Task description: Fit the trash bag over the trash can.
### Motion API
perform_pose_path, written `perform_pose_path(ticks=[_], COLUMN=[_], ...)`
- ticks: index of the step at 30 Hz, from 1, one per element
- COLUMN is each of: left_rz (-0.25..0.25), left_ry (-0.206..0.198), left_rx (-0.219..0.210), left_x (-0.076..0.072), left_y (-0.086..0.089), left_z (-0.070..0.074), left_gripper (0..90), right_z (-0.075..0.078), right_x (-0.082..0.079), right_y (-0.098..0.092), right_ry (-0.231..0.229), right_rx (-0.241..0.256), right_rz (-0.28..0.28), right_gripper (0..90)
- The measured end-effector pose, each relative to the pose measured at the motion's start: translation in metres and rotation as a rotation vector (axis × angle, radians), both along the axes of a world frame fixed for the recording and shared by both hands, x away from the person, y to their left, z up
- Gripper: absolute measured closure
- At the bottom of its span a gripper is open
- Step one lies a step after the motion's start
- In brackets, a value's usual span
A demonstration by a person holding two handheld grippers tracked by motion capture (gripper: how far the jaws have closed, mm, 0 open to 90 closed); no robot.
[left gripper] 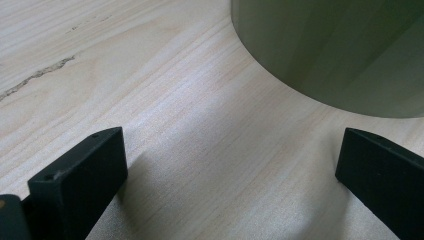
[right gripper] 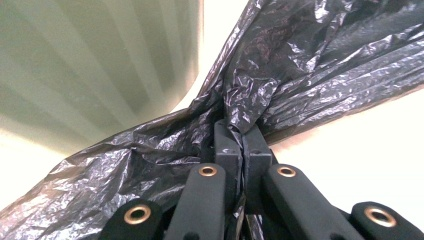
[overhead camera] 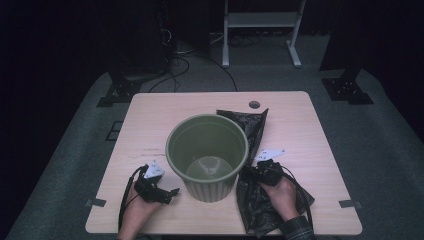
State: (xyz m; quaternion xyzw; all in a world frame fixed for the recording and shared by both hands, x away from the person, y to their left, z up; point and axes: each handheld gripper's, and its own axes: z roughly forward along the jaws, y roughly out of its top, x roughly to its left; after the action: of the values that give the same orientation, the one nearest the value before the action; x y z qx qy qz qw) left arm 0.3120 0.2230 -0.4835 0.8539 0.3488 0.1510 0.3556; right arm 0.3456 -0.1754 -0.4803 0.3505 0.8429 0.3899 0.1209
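Observation:
A green ribbed bin (overhead camera: 207, 150) stands upright and empty in the middle of the wooden table (overhead camera: 150, 120). A black plastic bag (overhead camera: 255, 200) lies crumpled to its right, running from behind the bin to the table's front edge. My right gripper (overhead camera: 250, 172) is shut on a bunched fold of the black bag (right gripper: 260, 100), close beside the bin's wall (right gripper: 90, 70). My left gripper (overhead camera: 172, 192) rests low at the bin's lower left, open, with bare table between its jaws and the bin's base (left gripper: 340, 50) just ahead.
A round cable hole (overhead camera: 254, 104) sits near the table's far edge. Tape marks (overhead camera: 95, 202) lie at the front corners. Beyond the table are a white stand (overhead camera: 261, 30), dark stand feet and floor cables.

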Motion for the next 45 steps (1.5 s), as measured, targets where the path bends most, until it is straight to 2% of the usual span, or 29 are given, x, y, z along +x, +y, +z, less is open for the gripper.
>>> perform_pose_path(ticks=[7,10,15,21,25,32,37,39,45], left_rz=[0.000,0.000,0.000,0.000,0.000,0.000,0.002,0.002,0.001], left_ry=[0.000,0.000,0.000,0.000,0.000,0.000,0.000,0.000,0.000], left_rx=[0.000,0.000,0.000,0.000,0.000,0.000,-0.002,-0.002,-0.002], left_x=[0.000,0.000,0.000,0.000,0.000,0.000,0.000,0.000,0.000], left_y=[0.000,0.000,0.000,0.000,0.000,0.000,0.000,0.000,0.000], left_z=[0.000,0.000,0.000,0.000,0.000,0.000,0.000,0.000,0.000], left_gripper=[0.0,0.0,0.0,0.0,0.0,0.0,0.0,0.0,0.0], right_z=[0.004,0.010,0.022,0.037,0.052,0.080,0.098,0.106,0.130], right_x=[-0.003,-0.007,-0.011,-0.017,-0.023,-0.031,-0.037,-0.040,-0.048], right_y=[-0.008,-0.010,-0.011,-0.011,-0.010,-0.019,-0.025,-0.028,-0.032], right_ry=[0.032,0.041,0.079,0.076,0.047,0.013,-0.018,-0.020,-0.067], right_rx=[0.037,0.030,0.059,0.088,0.102,0.204,0.253,0.295,0.327], right_rz=[0.051,0.085,0.161,0.232,0.271,0.339,0.379,0.402,0.449], right_gripper=[88.8,88.8,88.8,88.8,88.8,88.8,88.7,88.7,88.5])
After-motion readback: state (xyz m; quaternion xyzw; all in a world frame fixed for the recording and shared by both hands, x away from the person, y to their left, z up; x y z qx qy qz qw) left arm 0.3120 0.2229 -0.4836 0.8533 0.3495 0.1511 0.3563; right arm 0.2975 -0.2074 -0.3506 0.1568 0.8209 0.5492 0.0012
